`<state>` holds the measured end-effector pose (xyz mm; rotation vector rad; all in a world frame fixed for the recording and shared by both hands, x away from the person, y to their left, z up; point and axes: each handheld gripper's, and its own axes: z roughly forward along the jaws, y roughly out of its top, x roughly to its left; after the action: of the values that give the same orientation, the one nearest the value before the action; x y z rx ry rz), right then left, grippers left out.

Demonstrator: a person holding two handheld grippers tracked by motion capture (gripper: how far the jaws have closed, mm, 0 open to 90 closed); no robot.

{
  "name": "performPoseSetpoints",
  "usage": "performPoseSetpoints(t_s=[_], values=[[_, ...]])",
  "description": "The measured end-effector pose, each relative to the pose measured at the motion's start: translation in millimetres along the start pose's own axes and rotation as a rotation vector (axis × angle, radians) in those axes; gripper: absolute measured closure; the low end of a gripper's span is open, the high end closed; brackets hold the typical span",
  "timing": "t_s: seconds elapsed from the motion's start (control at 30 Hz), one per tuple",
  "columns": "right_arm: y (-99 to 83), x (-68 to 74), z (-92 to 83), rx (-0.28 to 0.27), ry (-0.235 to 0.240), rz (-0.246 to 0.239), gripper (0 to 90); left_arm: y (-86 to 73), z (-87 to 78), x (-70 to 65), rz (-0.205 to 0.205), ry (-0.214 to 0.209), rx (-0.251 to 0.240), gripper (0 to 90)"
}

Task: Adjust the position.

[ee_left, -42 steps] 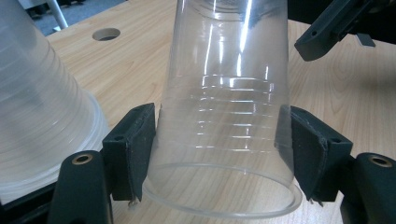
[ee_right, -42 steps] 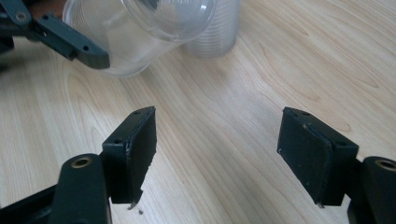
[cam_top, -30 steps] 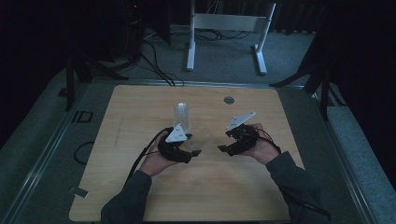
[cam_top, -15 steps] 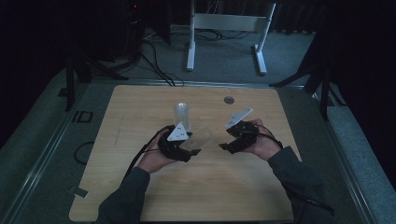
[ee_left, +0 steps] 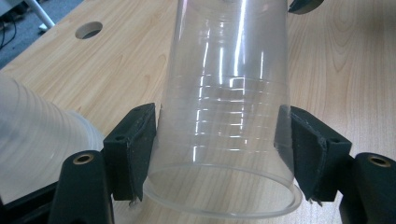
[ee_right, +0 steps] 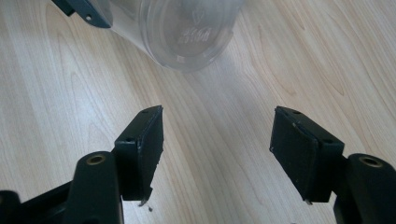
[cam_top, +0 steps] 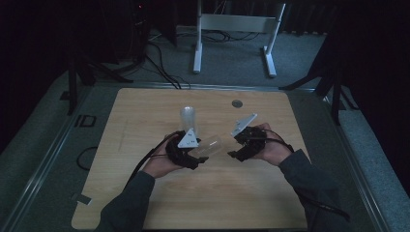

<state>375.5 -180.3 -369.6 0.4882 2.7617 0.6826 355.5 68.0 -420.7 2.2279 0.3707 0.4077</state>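
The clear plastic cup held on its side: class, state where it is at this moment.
In the high view the clear plastic cup lies level just above the table, clamped in the left gripper, its base towards the right gripper, near the upright stack of cups.

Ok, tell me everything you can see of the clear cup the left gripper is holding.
The clear plastic cup is thin-walled and see-through, with faint rings around its wall and a rolled rim at its open end. The left gripper is shut on it, one black pad pressed on each side near the rim. It lies tipped sideways above the wooden table, its closed base, with faint moulded marks, pointing toward the open right gripper, which is not touching it. It looks empty.
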Motion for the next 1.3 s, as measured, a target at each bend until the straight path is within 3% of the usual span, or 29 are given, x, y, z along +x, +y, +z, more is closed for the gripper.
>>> performPoseSetpoints(t_s=[0.77, 1.3], values=[[10.0, 6.7, 0.6, 0.085, 0.016, -0.095, 34.5, 0.7, 8.7, -3.5, 0.033, -0.022, 0.045, 30.6], [11.0, 13.1, 1.4, 0.128, 0.037, -0.146, 34.4, 5.0, 16.3, -8.7, 0.081, -0.064, 0.101, 30.6]])
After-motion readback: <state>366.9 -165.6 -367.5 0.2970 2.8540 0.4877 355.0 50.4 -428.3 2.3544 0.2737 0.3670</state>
